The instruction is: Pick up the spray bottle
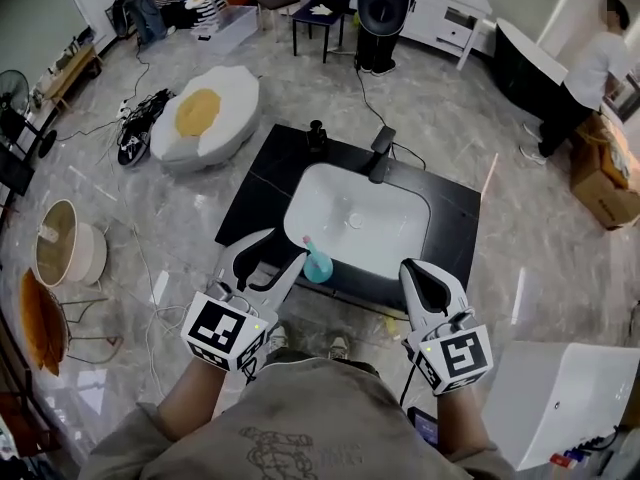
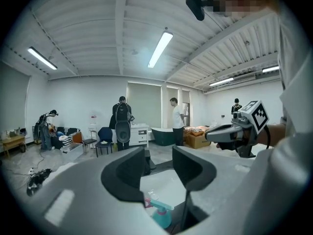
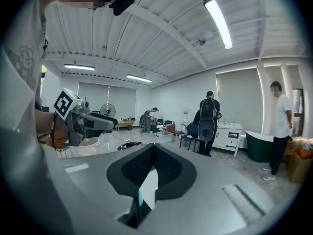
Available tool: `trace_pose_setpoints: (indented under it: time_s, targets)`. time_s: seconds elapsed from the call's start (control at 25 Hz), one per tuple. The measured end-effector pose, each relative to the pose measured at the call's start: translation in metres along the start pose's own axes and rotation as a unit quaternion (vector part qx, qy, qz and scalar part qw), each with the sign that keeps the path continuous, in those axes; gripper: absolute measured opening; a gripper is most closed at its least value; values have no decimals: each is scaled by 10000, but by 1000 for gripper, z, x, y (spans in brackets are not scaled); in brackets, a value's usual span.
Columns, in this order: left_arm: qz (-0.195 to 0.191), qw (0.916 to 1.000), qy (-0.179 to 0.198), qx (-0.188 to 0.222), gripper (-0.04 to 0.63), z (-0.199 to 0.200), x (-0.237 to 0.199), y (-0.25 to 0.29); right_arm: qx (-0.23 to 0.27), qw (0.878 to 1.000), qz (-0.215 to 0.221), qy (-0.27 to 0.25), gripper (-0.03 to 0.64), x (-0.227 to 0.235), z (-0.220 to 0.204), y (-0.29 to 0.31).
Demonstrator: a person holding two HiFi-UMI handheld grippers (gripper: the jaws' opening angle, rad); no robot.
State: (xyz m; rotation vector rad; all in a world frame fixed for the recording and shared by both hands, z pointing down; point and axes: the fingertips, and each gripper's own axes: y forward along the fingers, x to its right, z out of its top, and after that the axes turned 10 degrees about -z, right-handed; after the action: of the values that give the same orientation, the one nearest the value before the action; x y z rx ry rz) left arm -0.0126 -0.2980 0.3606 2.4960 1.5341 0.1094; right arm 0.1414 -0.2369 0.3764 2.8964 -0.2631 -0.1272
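Left gripper [image 1: 283, 251] is spread wide and empty, hovering just beside the teal spray bottle [image 1: 317, 264], which stands at the front edge of the sink [image 1: 300, 183] near its left corner. Right gripper [image 1: 415, 268] has its jaws pressed together on nothing, over by the front right corner. We'd call this the approach step: next we'd lower the left one and get the jaws around the bottle's body before squeezing.

left tool [image 1: 278, 255]: jaws apart | right tool [image 1: 418, 271]: jaws together | both pointing forward, side by side
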Motion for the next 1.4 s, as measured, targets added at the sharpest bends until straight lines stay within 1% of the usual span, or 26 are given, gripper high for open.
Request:
trace_pose_setpoints:
  time_s: [0.08,0.2,0.36,0.56,0.68,0.88,1.08,1.24,1.4]
  targets:
    - [-144,9999,-49,44,178,2,-7,0,-33,9999,-138,32,28,-3,1,3]
    - [-362,9993,-14,66,178,4,-15,1,-65,9993,-357,77,28,-8,3,8]
    - [-646,9978,100,59,178,3,-27,-1,-71,9979,-625,132,28,-18,6,16]
    - [-852,9960,256,61,178,6,-49,-5,-151,9956,-904,188,28,-31,7,20]
    - [-936,9952,269,62,178,12,-54,-10,-206,9947,-983,222,28,-39,6,22]
    - [-992,9947,269,32,178,3,-58,-16,-255,9948,-955,228,28,-54,3,28]
    - [-1112,9928,439,-95,178,-18,-49,-10,-287,9942,-995,276,28,-55,-4,28]
    - [-1232,9907,393,-419,181,-52,-38,3,-403,9928,-1027,465,28,-51,-15,24]
    - [-1375,9873,370,-707,184,-85,-26,18,-593,9912,-1097,436,28,-48,-29,20]
